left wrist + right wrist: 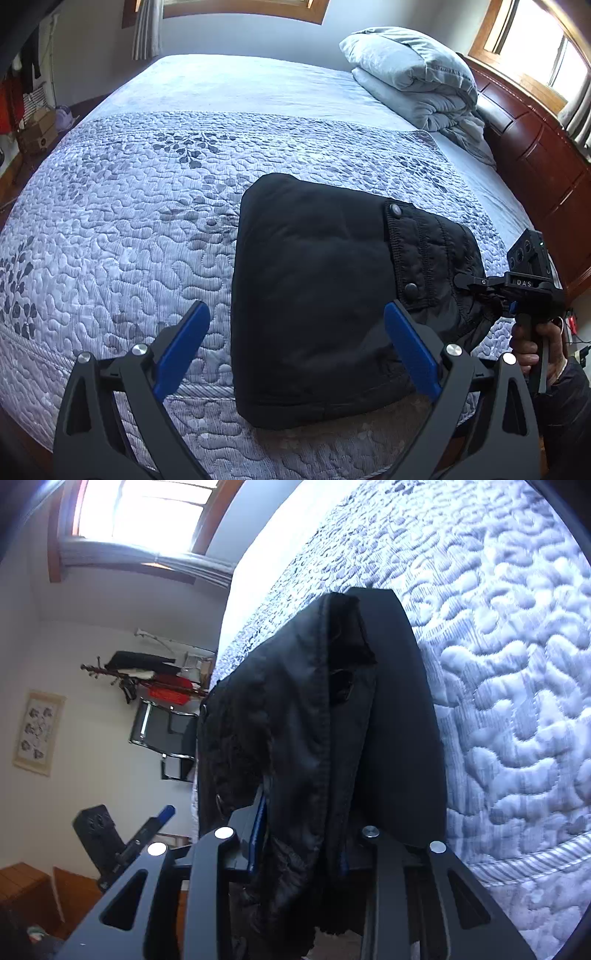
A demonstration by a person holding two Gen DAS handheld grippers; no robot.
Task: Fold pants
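1. The black pants (314, 295) lie folded into a thick square on the bed (147, 221), near the front edge, on the bumpy blue-and-white quilt
2. The left gripper (295, 354) hangs above the near side of the pants. Its blue fingers (181, 350) stand wide apart and hold nothing
3. The right gripper (301, 834) is at the waist end of the pants, where the snaps (410, 288) are. A person's hand (535, 347) holds its handle
4. In the right wrist view, a bunch of black cloth sits between the right fingers (258, 834). The gap is narrow, but I cannot tell if the fingers press the cloth or have let go, since the cloth hides them
5. The fold looks almost done. I think the last job is to let go of the waist end and leave the pile neat
6. What could go wrong: if the right gripper pulls away while cloth is caught in it, the top layer may drag along and the fold may open up
7. The pants are puffy and slippery looking, so the top layer may slide off or spring back once nothing holds it
8. The pile sits close to the bed's edge, so a hard tug toward the person may pull it off the bed
9. A pillow and a folded blanket (410, 77) sit far back, well apart from the pants
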